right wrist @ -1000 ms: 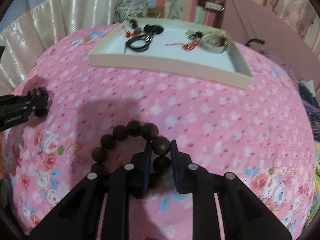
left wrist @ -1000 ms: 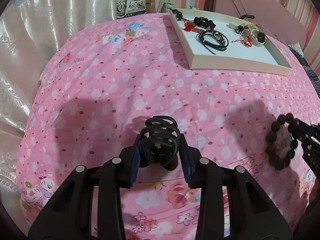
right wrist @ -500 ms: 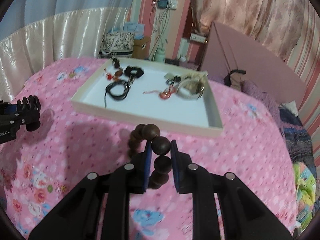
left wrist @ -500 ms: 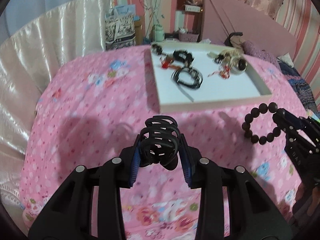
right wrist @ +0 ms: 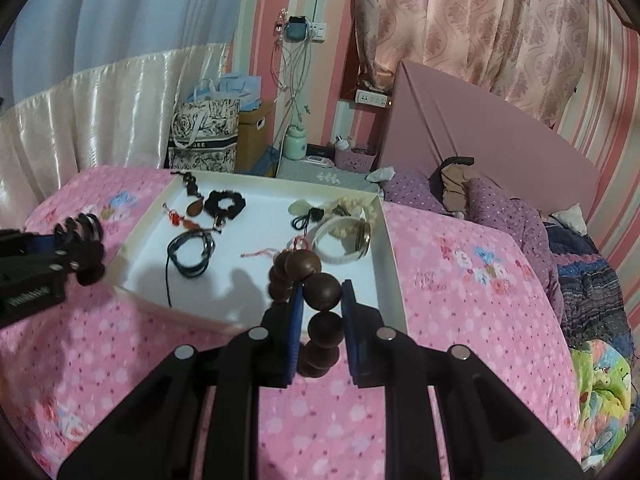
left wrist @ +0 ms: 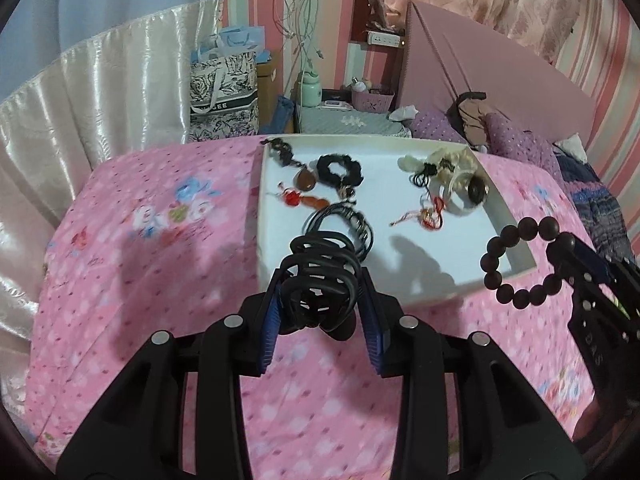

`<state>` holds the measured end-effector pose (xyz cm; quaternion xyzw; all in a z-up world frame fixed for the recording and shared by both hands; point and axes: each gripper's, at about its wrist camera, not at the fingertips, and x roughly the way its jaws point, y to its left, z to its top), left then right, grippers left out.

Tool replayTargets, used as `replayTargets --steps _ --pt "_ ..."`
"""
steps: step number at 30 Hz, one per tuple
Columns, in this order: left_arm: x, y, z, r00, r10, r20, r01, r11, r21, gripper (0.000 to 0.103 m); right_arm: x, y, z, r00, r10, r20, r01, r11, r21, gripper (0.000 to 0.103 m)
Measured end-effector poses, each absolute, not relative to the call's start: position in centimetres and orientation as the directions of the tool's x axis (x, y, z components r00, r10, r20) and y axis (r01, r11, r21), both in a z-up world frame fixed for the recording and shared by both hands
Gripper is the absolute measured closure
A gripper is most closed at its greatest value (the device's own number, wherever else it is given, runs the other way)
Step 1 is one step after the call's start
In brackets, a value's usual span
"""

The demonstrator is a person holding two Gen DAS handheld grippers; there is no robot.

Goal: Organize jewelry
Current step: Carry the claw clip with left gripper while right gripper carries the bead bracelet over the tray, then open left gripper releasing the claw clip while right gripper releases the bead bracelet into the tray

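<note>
Black claw hair clip (left wrist: 320, 280) gripped by the left gripper (left wrist: 322, 322) and wooden bead bracelet (right wrist: 308, 280) clamped in the right gripper (right wrist: 322, 332) are in transport; next, lower both into the white tray (left wrist: 496, 196) and open the fingers.

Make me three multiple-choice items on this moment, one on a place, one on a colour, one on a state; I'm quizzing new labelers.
1. Where is the scrunchie?
A. in the tray
B. on the bedspread
C. in the left tongs

2. What colour are the beads in the right tongs?
A. white
B. dark brown
C. red

3. What are the left tongs doing?
A. open, nothing in them
B. shut on a watch
C. shut on the hair clip

Answers: 1 A, it lies on the tray's white floor. 2 B, each bead is dark brown. 3 C, the blue pads clamp the black clip.
</note>
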<state>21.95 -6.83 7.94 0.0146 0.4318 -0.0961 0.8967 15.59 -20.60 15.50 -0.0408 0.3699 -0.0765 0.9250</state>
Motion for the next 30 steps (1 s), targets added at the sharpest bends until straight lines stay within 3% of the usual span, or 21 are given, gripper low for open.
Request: replayTargets --steps 15,30 --pt "27.2 -9.3 3.2 0.579 -0.137 -0.803 0.161 0.986 -0.053 0.068 20.3 -21.9 12.0 0.683 -0.111 -0.722 0.110 0.993 -0.049 0.084" --pt "27.6 -9.2 -0.3 0.587 -0.146 -0.796 0.196 0.980 -0.035 0.068 21.8 -24.9 7.4 0.638 -0.150 -0.756 0.189 0.981 -0.034 0.084"
